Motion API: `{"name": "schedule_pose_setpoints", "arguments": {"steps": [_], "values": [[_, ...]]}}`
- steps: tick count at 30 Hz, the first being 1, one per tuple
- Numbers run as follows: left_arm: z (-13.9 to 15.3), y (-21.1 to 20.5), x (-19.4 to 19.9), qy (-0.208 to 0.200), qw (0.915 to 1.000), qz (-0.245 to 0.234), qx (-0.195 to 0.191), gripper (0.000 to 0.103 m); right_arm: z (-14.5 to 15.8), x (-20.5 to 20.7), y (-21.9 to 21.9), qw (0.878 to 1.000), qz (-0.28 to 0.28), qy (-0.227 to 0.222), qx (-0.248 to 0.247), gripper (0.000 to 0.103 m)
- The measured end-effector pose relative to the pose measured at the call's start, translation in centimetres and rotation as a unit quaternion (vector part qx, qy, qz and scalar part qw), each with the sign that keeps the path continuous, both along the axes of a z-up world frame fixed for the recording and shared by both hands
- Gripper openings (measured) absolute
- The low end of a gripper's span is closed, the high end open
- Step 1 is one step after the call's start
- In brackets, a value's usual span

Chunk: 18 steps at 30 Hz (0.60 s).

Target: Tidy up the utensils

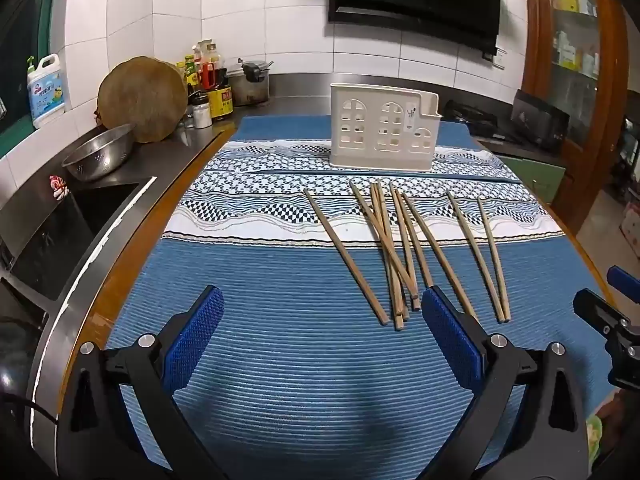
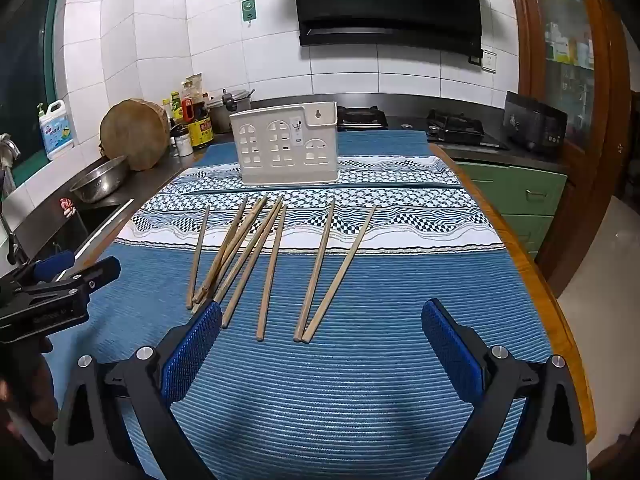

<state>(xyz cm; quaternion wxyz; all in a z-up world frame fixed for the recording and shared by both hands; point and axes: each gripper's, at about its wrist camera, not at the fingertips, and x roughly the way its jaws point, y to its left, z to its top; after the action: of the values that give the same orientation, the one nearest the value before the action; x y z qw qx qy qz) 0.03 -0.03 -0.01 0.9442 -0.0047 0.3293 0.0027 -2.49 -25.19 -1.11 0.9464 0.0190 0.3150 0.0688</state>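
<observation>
Plenty of open blue mat is seen in front of both tools, nothing on it between the jaws and the near edge. The table is bounded on the right by a wooden rim, with floor beyond; on the left it butts against a steel counter with a sink and a colander.

The chopsticks are laid loose across the middle of the mat, fanned out, a few crossed over each other on the left side, so an exact count can't really be given. The white holder is stood upright behind them, well apart from the far tips. Its inside is hidden from both views.

The near end of one stick is covered by a blue pad in the left wrist view. The person is barely seen, only a dark bit at the frame corners.

The left gripper and right gripper are both tilted down toward the mat, jaws spread wide, nothing pinched.
</observation>
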Motion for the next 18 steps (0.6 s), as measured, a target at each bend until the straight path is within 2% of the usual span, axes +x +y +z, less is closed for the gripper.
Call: {"name": "schedule_pose_setpoints", "arguments": {"steps": [8,9,18], "values": [[0.0,-0.8,0.4,-0.002,0.9999,0.003,0.010,0.098,-0.1,-0.3,0.2,1.000,-0.001,0.000,0.004,0.097],[0.1,-0.3,0.1,-0.005,1.0000,0.004,0.001,0.098,-0.1,-0.2,0.2,1.000,0.000,0.000,0.004,0.097],[0.3,0.5,-0.1,-0.007,0.9999,0.010,0.000,0.098,-0.2,-0.1,0.2,1.000,0.000,0.000,0.004,0.097]]}}
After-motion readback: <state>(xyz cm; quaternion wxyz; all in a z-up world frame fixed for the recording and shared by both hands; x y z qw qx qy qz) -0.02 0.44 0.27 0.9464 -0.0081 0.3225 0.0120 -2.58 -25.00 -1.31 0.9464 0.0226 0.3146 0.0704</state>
